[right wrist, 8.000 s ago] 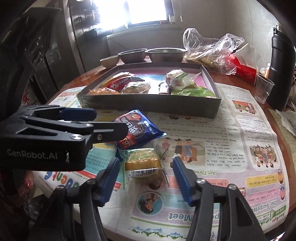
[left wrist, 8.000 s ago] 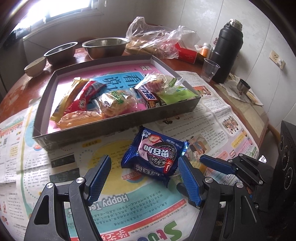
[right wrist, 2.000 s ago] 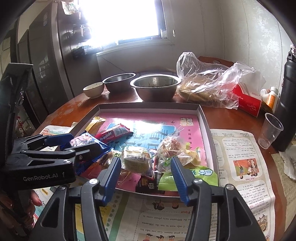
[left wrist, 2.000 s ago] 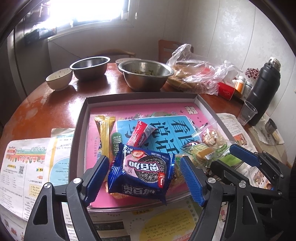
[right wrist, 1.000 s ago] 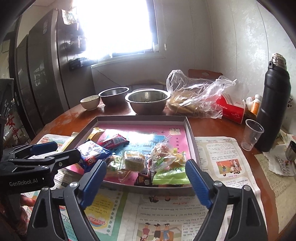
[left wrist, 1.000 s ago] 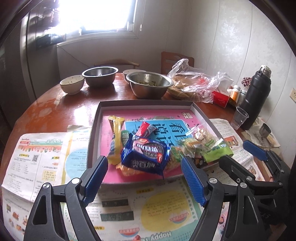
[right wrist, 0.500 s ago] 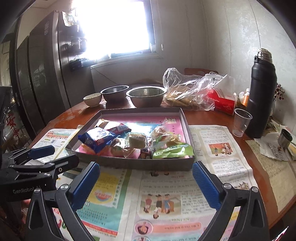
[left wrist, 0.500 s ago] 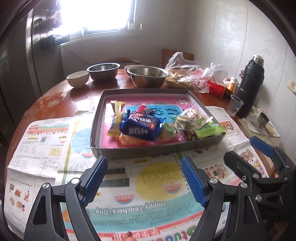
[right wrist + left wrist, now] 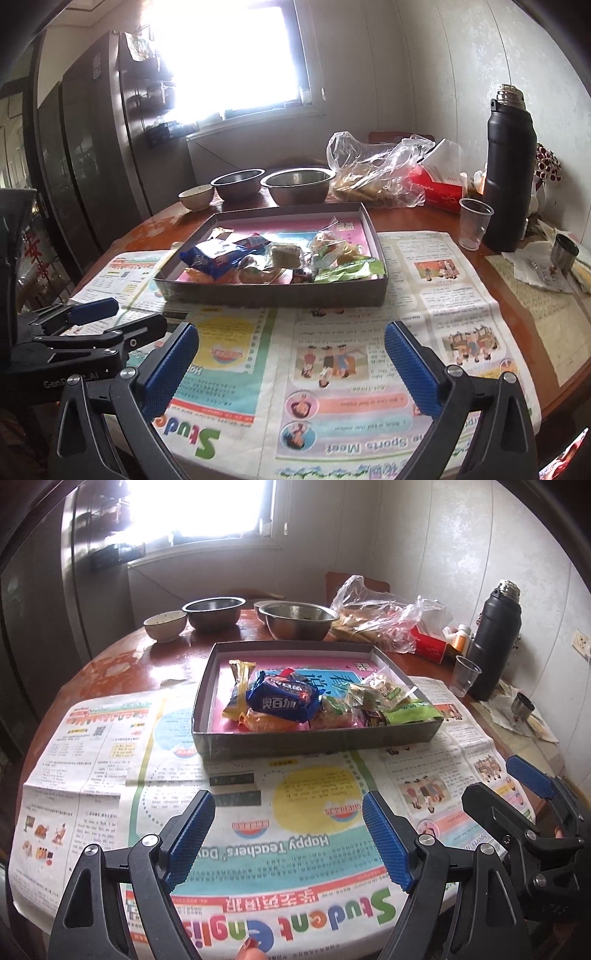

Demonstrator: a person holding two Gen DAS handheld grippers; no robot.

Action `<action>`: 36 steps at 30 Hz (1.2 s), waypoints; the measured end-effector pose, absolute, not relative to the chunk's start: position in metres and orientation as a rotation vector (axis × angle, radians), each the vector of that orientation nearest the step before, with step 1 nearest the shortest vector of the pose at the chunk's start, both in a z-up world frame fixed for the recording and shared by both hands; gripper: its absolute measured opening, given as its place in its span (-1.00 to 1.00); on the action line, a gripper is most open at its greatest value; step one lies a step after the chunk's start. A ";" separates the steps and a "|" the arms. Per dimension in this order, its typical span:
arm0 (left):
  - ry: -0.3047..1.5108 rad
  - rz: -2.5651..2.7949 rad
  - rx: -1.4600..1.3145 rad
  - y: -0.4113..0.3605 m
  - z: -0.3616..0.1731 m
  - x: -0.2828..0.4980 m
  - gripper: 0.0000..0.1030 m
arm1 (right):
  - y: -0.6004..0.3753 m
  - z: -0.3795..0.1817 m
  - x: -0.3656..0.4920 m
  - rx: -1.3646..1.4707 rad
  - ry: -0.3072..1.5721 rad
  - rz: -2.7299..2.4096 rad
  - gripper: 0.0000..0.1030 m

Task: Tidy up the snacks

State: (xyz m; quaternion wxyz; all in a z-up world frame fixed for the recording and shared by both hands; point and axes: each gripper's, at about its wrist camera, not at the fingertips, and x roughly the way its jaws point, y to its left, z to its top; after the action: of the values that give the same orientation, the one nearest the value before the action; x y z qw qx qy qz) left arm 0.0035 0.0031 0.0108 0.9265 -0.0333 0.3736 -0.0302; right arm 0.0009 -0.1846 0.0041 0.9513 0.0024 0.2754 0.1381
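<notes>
Reddish wood, worn and glossy, makes the round desk (image 9: 122, 664); newspaper (image 9: 295, 830) covers its near half; pale panelled walls and a bright window (image 9: 236, 55) at 12 o'clock close the room, with a dark cabinet (image 9: 85, 155) at 9 o'clock.

One grey tray (image 9: 317, 738) sits past the newspaper's far edge, holding the snacks (image 9: 332, 705) crowded along its near wall: one blue cookie pack (image 9: 282, 699), one yellow bar (image 9: 238, 686), one green packet (image 9: 410, 712), some clear-wrapped pieces I cannot count; two steel bowls (image 9: 297, 620) and one small ceramic bowl (image 9: 164, 626) stand at 12 o'clock behind it; one plastic bag (image 9: 384, 614), one red box (image 9: 432, 646), one clear cup (image 9: 466, 674) and one black flask (image 9: 493, 638) run toward 2 o'clock.

Left gripper (image 9: 288, 834) hangs over the newspaper, fingers (image 9: 192, 838) wide, nothing between them; right gripper (image 9: 291, 369) likewise, fingers spread very wide and empty.

Left view alone shows a fingertip (image 9: 251, 950) at 6 o'clock and a wall socket (image 9: 581, 642); right view alone shows the cabinet's full height and a small metal cup (image 9: 563, 254) on paper at 3 o'clock; each view catches the other gripper at its edge.
</notes>
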 end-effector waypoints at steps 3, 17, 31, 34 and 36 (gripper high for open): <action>0.765 -0.068 -0.065 0.002 0.009 -0.002 0.62 | -0.187 0.002 -0.006 0.020 0.558 0.288 0.97; 0.793 -0.070 -0.052 -0.004 0.000 -0.002 0.62 | -0.188 -0.008 -0.009 0.017 0.588 0.270 0.97; 0.807 -0.067 -0.026 -0.009 -0.005 -0.001 0.62 | -0.189 -0.011 -0.010 0.015 0.586 0.257 0.97; 0.807 -0.065 -0.020 -0.009 -0.006 -0.001 0.62 | -0.188 -0.012 -0.010 0.013 0.585 0.258 0.97; 0.809 -0.065 -0.016 -0.010 -0.006 -0.002 0.62 | -0.188 -0.011 -0.011 0.014 0.588 0.257 0.97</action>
State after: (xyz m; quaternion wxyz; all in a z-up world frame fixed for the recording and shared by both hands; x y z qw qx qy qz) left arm -0.0019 -0.0105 -0.0063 0.9188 -0.0078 0.3934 -0.0318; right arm -0.0108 -0.1884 -0.0114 0.9489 0.0071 0.2892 0.1262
